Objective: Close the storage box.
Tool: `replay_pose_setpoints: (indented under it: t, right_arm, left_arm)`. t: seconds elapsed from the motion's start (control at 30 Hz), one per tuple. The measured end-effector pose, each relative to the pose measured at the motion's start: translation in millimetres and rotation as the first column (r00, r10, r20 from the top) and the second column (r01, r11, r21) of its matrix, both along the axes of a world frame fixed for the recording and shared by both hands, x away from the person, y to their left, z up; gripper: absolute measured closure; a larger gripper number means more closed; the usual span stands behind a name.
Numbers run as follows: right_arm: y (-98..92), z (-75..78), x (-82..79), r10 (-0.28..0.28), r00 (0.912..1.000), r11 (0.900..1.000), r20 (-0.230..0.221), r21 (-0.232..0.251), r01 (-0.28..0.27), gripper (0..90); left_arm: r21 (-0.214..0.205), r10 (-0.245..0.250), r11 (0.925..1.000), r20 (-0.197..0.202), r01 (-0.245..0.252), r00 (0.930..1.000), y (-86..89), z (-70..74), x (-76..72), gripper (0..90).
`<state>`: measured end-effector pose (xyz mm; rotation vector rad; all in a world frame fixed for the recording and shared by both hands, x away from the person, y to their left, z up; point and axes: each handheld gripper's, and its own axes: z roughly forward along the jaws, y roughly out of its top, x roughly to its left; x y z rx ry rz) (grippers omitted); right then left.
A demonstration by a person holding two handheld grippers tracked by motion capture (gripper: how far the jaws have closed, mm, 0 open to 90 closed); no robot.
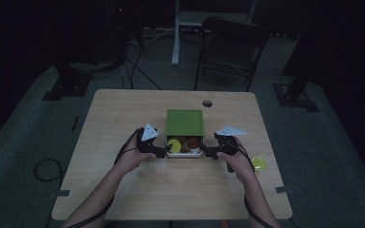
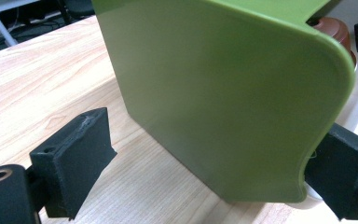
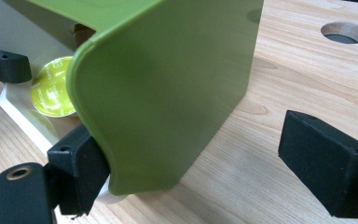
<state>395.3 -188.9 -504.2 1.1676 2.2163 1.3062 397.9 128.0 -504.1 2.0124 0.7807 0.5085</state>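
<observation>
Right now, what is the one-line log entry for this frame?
left gripper: open, at green lid edge | right gripper: open, opposite edge | white box: part uncovered, yellow capsule inside

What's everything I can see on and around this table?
Table: one, light wood, centre, with a round hole near its far edge.
Box: one, white, mid-table, front part uncovered.
Lid: one, green, over the box's far part.
Capsules in box: one yellow, at least two brown.
Loose capsule: one, yellow, on the table beside the right hand.
Chair: one, dark, beyond the table.
Left gripper: black, open, at the box's left side.
Right gripper: black, open, at the box's right side.
</observation>
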Motion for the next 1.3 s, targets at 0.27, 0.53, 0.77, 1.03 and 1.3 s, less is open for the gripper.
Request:
replay_pose_setpoints:
  t: [0.27, 0.53, 0.77, 1.03, 1.3]
  right_arm:
    - [1.3, 1.0, 0.3, -0.011, 0.9999, 0.9999, -0.002, -0.011, 0.011, 11.3]
    - [1.5, 0.8, 0.1, -0.01, 1.0, 0.9999, 0.002, -0.009, 0.01, 11.6]
    - [3.6, 1.7, -4.1, -0.01, 0.9999, 0.9999, 0.01, 0.005, 0.01, 11.6]
    - [2.0, 5.9, -12.8, -0.016, 0.9996, 0.9998, 0.025, -0.01, 0.017, 11.6]
    - [-4.3, 7.2, -20.0, -0.022, 0.9994, 0.9994, 0.028, -0.025, 0.022, 11.6]
  left_arm:
    - [-0.007, 0.007, 0.9999, -0.002, -0.007, 1.0, 0.6, 1.7, 2.4, 7.9]
    - [-0.028, 0.006, 0.9996, -0.014, -0.007, 0.9999, 0.5, 3.5, 3.2, 7.9]
    - [-0.046, -0.018, 0.9988, -0.026, 0.017, 0.9995, -1.2, 6.9, -9.5, 7.9]
    - [-0.06, 0.005, 0.9981, -0.031, -0.007, 0.9995, 6.6, 11.9, -23.9, 7.9]
    - [-0.061, 0.036, 0.9974, -0.041, -0.038, 0.9985, 15.9, 11.8, -26.4, 7.9]
